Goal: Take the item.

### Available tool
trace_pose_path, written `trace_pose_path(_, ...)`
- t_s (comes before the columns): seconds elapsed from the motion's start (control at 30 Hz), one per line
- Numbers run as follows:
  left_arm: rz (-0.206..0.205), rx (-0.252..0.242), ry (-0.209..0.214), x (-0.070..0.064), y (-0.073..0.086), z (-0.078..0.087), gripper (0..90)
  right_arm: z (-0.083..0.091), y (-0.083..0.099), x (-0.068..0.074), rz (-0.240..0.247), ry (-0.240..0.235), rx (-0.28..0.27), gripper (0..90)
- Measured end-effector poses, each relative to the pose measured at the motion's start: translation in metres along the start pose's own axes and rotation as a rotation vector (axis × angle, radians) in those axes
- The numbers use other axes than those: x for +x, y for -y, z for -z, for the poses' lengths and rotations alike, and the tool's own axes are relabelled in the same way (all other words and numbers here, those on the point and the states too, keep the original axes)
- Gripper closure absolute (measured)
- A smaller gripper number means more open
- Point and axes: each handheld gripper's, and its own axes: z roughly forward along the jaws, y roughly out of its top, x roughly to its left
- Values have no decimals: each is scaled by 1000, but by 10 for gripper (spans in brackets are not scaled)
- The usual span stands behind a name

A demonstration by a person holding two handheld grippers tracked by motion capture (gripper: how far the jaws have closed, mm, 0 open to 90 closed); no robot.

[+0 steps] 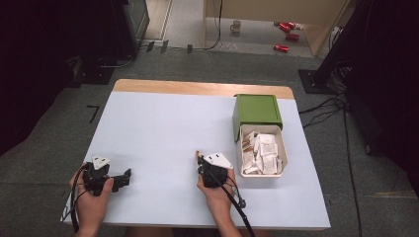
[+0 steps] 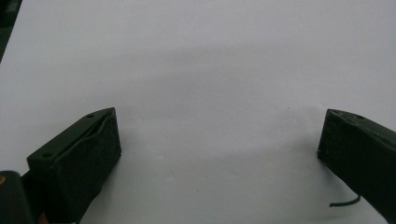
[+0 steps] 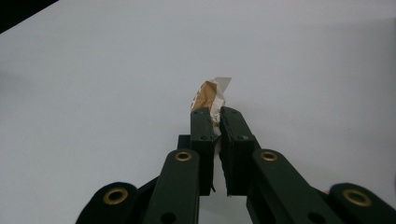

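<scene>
Right hand-held gripper (image 3: pixel 215 112) pinches a small brown-and-white packet (image 3: pixel 211 95) just above the white surface (image 1: pixel 163 133); its print is too small to read. Left hand-held gripper (image 2: pixel 219 135) is spread wide over bare surface. From above, a green box's (image 1: pixel 256 109) white drawer (image 1: pixel 282 148) holds more packets.

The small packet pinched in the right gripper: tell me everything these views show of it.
The small white and tan packet looks like thin paper or foil, crumpled, with a white torn-looking flap at its top. The right gripper clamps its lower end between nearly closed jaws, so the upper part sticks out past the tips above the white tabletop. In the high view it is a tiny tan speck left of the cream tray.
</scene>
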Motion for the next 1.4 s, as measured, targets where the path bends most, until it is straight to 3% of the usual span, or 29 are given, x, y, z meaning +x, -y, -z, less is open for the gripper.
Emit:
trace_pose_path(0.23,0,0,0,0,0,0,0,3,1,-4,-3,10,0,830)
trace_pose_path(0.7,1,-2,0,0,0,0,0,17,-5,-10,-22,0,-33,615)
trace_pose_path(0.9,0,0,0,0,0,0,0,27,-12,-5,3,-20,-63,551)
trace_pose_path(1.17,-1,1,0,0,0,0,0,41,-25,-6,-30,-55,-134,538)
trace_pose_path(1.4,-1,1,0,0,0,0,0,51,-35,-10,-27,-49,-174,533)
